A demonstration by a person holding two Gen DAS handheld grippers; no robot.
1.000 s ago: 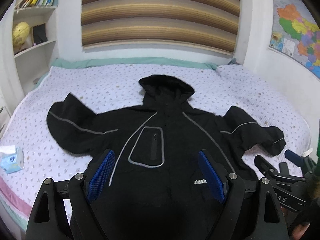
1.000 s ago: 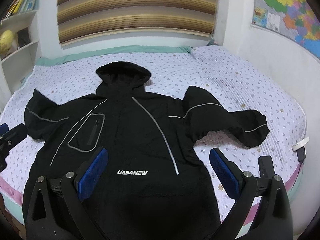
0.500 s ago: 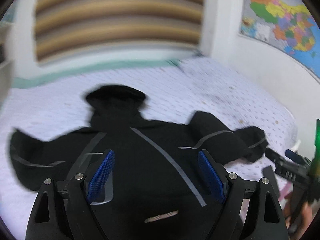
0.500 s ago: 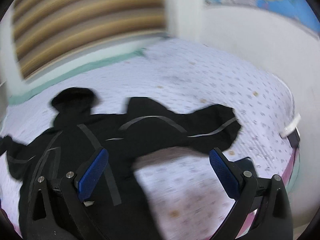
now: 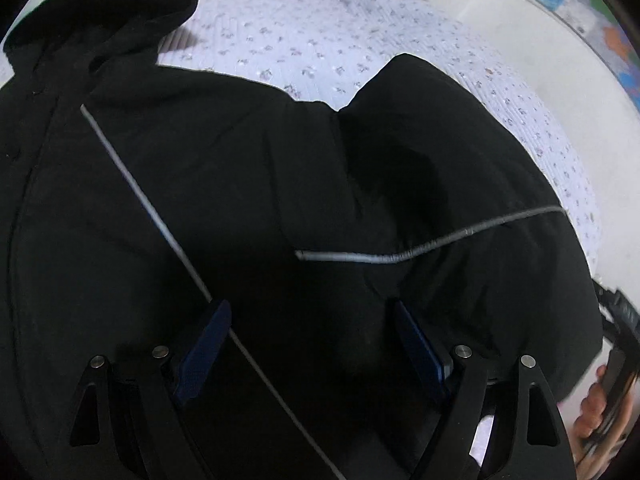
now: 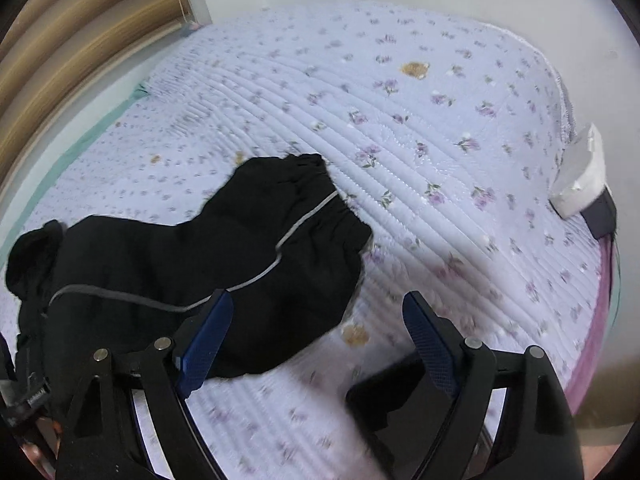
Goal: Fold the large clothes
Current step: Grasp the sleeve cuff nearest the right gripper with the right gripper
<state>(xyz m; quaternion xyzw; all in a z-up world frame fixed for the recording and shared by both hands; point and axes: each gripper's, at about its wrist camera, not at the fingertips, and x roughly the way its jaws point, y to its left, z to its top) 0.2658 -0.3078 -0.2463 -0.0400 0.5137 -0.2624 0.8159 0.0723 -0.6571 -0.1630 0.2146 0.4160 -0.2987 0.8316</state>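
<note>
A black jacket lies spread on the bed, front side up, over a pale quilt printed with small purple flowers. Its hood points toward the bed's far edge, where a green strip of bedding shows beside the wall. Thin grey piping runs in a slant down the chest and along the sleeve.

The left tongs point steeply down over the jacket's body, close above the cloth. Their blue pads stand wide apart with nothing pinched between them; whether the tips touch the fabric cannot be told. At the right edge of the left wrist view, fingers of the person's other hand show around a black handle.

The right tongs hang over the sleeve end of the jacket, near the bed's right side. The sleeve stretches out from the body toward the middle of the quilt, its gathered cuff lying flat. The jaws are closing but still stand well apart; the left pad is over the sleeve's lower edge and the right pad over bare quilt, so only an edge of cloth lies between them and nothing is gripped.

A white packet sits at the bed's right edge, well apart from the jacket. Striped blinds hang on the wall beyond the far edge.
</note>
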